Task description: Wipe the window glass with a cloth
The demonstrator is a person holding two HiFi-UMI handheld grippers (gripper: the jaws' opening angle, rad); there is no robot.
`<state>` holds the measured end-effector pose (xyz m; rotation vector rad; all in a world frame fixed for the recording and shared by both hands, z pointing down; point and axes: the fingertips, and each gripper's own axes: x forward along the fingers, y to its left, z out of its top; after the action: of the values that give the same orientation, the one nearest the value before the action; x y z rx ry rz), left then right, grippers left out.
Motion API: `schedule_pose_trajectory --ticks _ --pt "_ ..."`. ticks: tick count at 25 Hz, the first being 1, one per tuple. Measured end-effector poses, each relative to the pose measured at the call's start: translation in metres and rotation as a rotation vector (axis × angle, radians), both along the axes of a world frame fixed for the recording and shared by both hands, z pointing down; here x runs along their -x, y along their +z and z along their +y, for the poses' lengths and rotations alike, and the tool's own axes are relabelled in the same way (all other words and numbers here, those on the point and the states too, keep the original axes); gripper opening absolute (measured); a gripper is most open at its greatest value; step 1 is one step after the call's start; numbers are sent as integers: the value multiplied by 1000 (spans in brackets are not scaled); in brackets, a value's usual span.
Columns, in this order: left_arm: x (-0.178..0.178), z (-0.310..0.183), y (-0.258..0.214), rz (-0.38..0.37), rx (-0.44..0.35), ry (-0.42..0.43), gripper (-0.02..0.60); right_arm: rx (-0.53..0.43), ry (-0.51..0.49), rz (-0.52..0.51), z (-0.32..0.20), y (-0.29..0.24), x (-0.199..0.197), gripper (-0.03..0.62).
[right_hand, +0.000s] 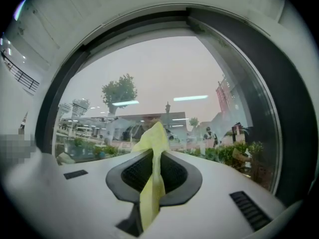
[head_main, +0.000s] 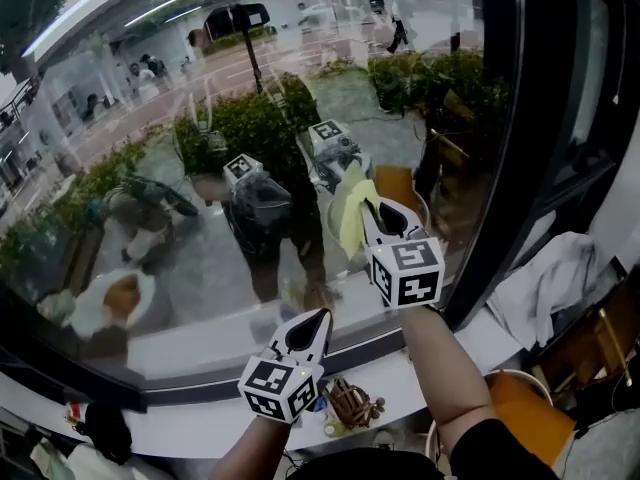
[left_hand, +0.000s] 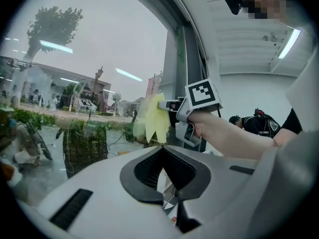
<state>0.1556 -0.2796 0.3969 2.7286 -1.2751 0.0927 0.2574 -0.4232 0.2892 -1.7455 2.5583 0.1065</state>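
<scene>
Right claw (head_main: 372, 206) pinches yellow cloth (head_main: 350, 220) at window glass (head_main: 150, 258); left claw (head_main: 321, 315) closed, empty.

I count two grippers: left gripper (head_main: 320, 316) and right gripper (head_main: 368, 204). One yellow cloth (head_main: 350, 213), pinched in the right claw's jaws. One window glass (head_main: 180, 118) pane, ahead of both claws. One black frame post (head_main: 510, 138), right of the right claw. One white towel (head_main: 545, 288), further right of it.

cloth (head_main: 350, 211) in right gripper (head_main: 368, 204), at window glass (head_main: 180, 98) | left gripper (head_main: 323, 315) below-left of it
</scene>
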Motion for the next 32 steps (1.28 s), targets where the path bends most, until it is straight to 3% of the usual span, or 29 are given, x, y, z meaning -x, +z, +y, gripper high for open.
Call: schedule_pose_trajectory --ticks 6,10,13,32 --pt "-10 3 6 -17 12 24 8 35 84 -19 -8 17 -48 52" --pt "-58 -7 13 -22 21 19 8 56 119 -13 -24 30 -116 52" --pt "-75 -13 17 -23 30 21 8 67 140 -14 -33 36 -145 52" --pt "-56 -9 12 -23 30 -27 8 67 168 -13 -36 34 -149 52"
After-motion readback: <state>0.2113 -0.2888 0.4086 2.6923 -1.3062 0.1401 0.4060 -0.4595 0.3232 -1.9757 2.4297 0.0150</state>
